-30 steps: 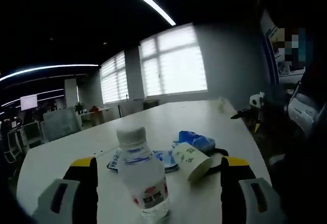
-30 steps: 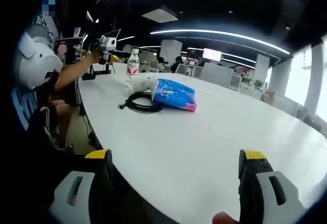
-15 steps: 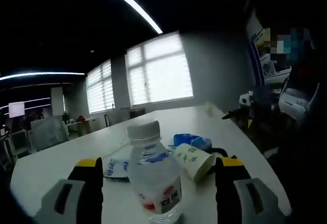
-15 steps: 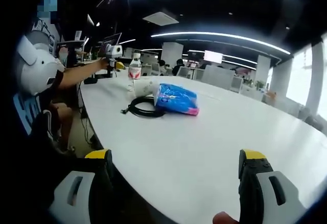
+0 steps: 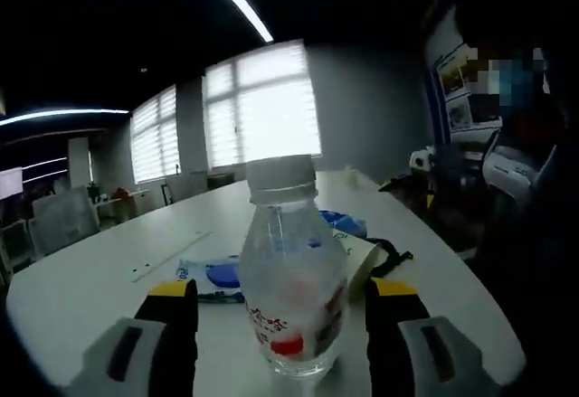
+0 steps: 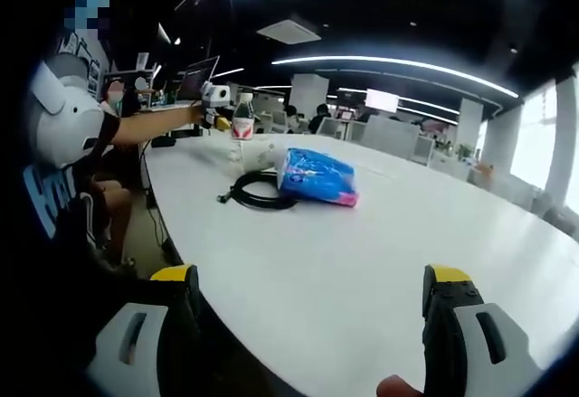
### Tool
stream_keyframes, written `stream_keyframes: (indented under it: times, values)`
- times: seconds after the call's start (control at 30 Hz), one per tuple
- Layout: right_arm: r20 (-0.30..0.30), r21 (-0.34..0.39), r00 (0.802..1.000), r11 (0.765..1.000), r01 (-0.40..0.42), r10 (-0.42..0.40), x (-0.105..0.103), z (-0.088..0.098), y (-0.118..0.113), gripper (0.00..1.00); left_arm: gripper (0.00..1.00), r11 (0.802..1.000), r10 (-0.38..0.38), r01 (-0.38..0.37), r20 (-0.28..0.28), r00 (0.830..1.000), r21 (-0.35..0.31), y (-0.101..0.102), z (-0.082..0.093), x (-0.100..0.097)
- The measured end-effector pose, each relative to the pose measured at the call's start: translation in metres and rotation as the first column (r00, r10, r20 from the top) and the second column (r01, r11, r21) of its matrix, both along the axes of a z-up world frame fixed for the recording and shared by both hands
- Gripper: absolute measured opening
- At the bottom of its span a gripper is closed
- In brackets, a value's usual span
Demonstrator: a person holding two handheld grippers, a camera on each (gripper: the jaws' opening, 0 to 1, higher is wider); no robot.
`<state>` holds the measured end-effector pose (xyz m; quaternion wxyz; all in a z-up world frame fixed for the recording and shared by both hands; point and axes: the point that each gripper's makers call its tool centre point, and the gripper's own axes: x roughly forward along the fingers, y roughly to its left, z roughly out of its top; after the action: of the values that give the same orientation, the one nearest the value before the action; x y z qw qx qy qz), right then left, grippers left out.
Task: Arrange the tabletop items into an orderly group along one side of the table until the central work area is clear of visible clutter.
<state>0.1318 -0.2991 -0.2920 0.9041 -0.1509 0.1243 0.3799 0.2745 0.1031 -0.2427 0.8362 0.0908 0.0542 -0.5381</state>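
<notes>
White table (image 5: 99,270) bears a clear, white-capped water bottle (image 5: 294,297) with red label

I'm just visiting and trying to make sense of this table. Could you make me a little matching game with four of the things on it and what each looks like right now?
Things:
1. water bottle
2. cable
3. snack bag
4. paper cup

Descriptions:
A. black, coiled flat on the table
B. blue with a pink edge, lying flat
C. clear, white cap, upright between the left hand-held gripper's open jaws
D. pale, tipped on its side behind the bottle

Pairs: 1-C, 2-A, 3-B, 4-D
</notes>
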Motion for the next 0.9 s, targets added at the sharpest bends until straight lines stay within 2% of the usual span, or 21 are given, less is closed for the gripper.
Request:
stream_keyframes:
  times: [0.07,0.13,0.2,0.27,0.4,0.53,0.8,0.9]
  values:
    - [-0.001,-0.002,1.000,1.000,0.000,0.000,-0.001,0.000,0.000,1.00,0.67,1.000,-0.006,0.006,0.003,1.000,-0.007,-0.002,-0.001,0.001]
    - [-0.003,-0.004,1.000,1.000,0.002,-0.002,-0.001,-0.001,-0.001,1.00,0.63,0.999,-0.051,0.051,0.014,0.999,0.007,-0.008,-0.003,-0.006]
    - [-0.005,-0.005,1.000,1.000,0.007,-0.007,-0.001,-0.002,-0.001,1.00,0.58,0.996,-0.089,0.089,0.001,0.996,0.006,-0.016,-0.006,-0.011]
    - [-0.005,-0.006,1.000,1.000,0.010,-0.010,0.000,-0.002,-0.001,1.00,0.55,0.996,-0.091,0.091,0.004,0.996,0.020,-0.020,-0.010,-0.012]
    - [-0.007,-0.012,1.000,1.000,0.011,-0.011,0.000,-0.004,-0.001,1.00,0.45,0.992,-0.123,0.123,-0.035,0.992,-0.001,-0.029,-0.014,-0.019]
    - [-0.012,-0.017,1.000,1.000,0.015,-0.015,0.000,-0.006,-0.002,1.00,0.44,0.993,-0.120,0.120,-0.024,0.992,-0.011,-0.031,-0.015,-0.024]
    - [-0.011,-0.014,1.000,1.000,0.023,-0.023,0.001,-0.007,-0.004,1.00,0.42,0.995,-0.096,0.096,-0.025,0.995,-0.020,-0.027,-0.013,-0.019]
    - [-0.015,-0.013,1.000,1.000,0.024,-0.024,0.001,-0.009,-0.004,1.00,0.42,0.997,-0.067,0.066,-0.018,0.998,-0.037,-0.024,-0.013,-0.016]
